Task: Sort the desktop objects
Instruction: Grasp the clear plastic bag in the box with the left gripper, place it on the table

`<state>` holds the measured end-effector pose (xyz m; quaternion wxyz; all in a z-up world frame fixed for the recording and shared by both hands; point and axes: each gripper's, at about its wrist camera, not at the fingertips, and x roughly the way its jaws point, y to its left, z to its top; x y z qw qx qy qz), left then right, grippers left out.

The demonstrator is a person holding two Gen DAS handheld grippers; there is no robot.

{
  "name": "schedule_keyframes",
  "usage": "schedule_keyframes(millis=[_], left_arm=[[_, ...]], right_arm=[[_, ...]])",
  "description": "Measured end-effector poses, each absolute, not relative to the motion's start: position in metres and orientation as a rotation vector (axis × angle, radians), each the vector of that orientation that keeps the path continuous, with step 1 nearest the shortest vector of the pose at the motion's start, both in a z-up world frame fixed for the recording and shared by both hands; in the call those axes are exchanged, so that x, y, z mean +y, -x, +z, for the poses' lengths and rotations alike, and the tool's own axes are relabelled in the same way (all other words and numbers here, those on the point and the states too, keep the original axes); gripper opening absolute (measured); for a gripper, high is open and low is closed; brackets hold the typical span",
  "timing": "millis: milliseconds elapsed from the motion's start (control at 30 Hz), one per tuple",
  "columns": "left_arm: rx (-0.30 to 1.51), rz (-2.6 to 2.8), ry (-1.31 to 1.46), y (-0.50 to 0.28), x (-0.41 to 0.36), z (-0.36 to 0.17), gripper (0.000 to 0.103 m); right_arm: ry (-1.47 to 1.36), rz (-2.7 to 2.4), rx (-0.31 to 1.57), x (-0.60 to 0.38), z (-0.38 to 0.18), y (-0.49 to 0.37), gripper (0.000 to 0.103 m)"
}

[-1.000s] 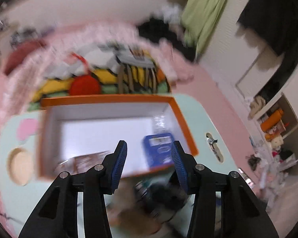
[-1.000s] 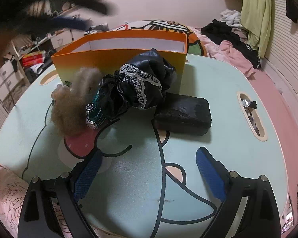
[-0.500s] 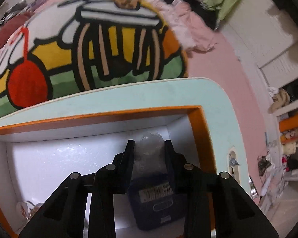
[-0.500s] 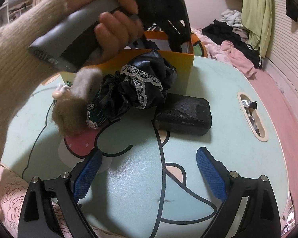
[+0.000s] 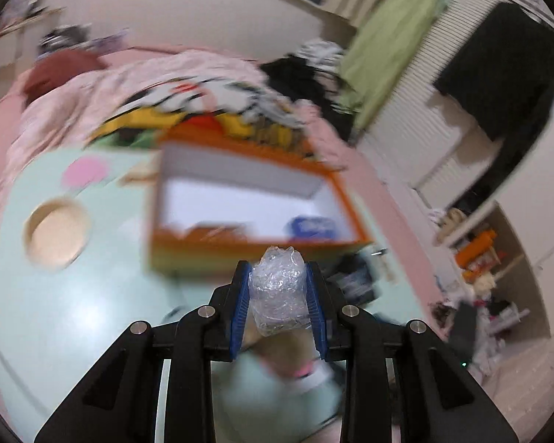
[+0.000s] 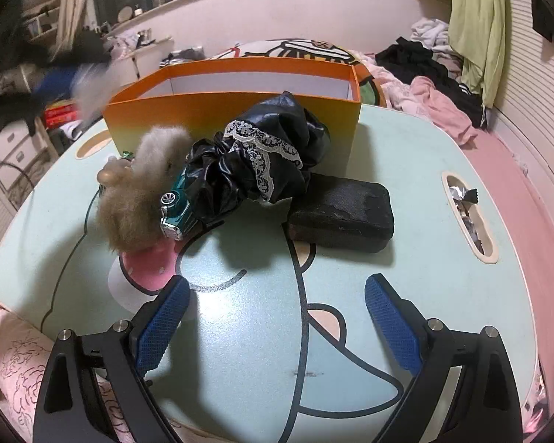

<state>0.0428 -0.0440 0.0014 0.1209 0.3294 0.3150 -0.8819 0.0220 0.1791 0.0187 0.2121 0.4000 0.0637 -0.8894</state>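
Observation:
My left gripper [image 5: 277, 295] is shut on a wad of crinkled clear plastic [image 5: 277, 288], held above the near side of the table. Beyond it, blurred, stands the orange box [image 5: 255, 247] with a blue packet [image 5: 310, 227] in its right corner. My right gripper [image 6: 277, 317] hangs open over the table's front with nothing between its fingers. Ahead of it lie a folded black umbrella with lace trim [image 6: 262, 155], a teal toy car [image 6: 175, 203], a brown furry toy [image 6: 140, 192] and a black case [image 6: 343, 214], all in front of the orange box [image 6: 232, 110].
The mint-green table [image 6: 424, 258] carries a cartoon print, a slot with foil wrappers [image 6: 465, 214] at its right and a round recess [image 5: 55, 232] at its left. Bedding and clothes lie behind; shelves stand at the right.
The left gripper closed on the clear plastic wad inside the box, then drew back out of the box with it. The right gripper has not moved.

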Motion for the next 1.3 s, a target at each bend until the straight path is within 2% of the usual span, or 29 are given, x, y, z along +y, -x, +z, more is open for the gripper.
schedule_keyframes(millis=[100, 167, 200, 233, 300, 367, 433, 533, 667, 767, 833, 900, 1000, 1067, 1300], left_arm=[[0.931, -2.550, -0.970, -0.035, -0.046, -0.018, 0.032], [0.955, -2.531, -0.994, -0.029, -0.047, -0.028, 0.048], [0.974, -2.540, -1.013, -0.024, -0.044, -0.033, 0.063], [0.980, -2.555, -1.000, -0.022, -0.040, -0.034, 0.065], [0.943, -2.601, -0.951, -0.028, -0.029, -0.031, 0.066], [0.883, -2.620, -0.925, -0.034, -0.025, -0.023, 0.069], [0.820, -2.620, -0.894, -0.044, -0.022, -0.013, 0.076], [0.721, -2.595, -0.887, -0.056, -0.013, -0.009, 0.079], [0.567, -2.545, -0.992, -0.066, 0.010, -0.029, 0.079], [0.574, -2.468, -1.071, -0.071, 0.021, -0.061, 0.079], [0.422, -2.453, -1.014, -0.070, 0.040, -0.074, 0.090], [0.263, -2.429, -1.062, -0.058, 0.058, -0.075, 0.093], [0.269, -2.442, -1.076, -0.054, 0.058, -0.072, 0.094], [0.301, -2.413, -1.067, -0.056, 0.051, -0.071, 0.101], [0.301, -2.404, -1.060, -0.056, 0.052, -0.071, 0.101]], right_arm=[[-1.111, -2.471, 0.178, 0.178, 0.019, -0.023, 0.096], [-1.110, -2.470, 0.177, 0.179, 0.019, -0.022, 0.096], [-1.110, -2.470, 0.177, 0.179, 0.019, -0.023, 0.096], [-1.110, -2.469, 0.176, 0.179, 0.019, -0.022, 0.096], [-1.110, -2.469, 0.176, 0.179, 0.019, -0.022, 0.096], [-1.110, -2.470, 0.177, 0.178, 0.019, -0.022, 0.096], [-1.110, -2.469, 0.177, 0.179, 0.019, -0.022, 0.096], [-1.110, -2.469, 0.177, 0.179, 0.019, -0.022, 0.096], [-1.110, -2.469, 0.178, 0.178, 0.019, -0.022, 0.096], [-1.110, -2.468, 0.177, 0.178, 0.019, -0.022, 0.096], [-1.108, -2.471, 0.185, 0.177, 0.020, -0.022, 0.097], [-1.110, -2.470, 0.186, 0.176, 0.020, -0.023, 0.097], [-1.111, -2.469, 0.180, 0.175, 0.020, -0.024, 0.097], [-1.110, -2.470, 0.184, 0.173, 0.021, -0.025, 0.097], [-1.110, -2.470, 0.184, 0.175, 0.020, -0.024, 0.097]])
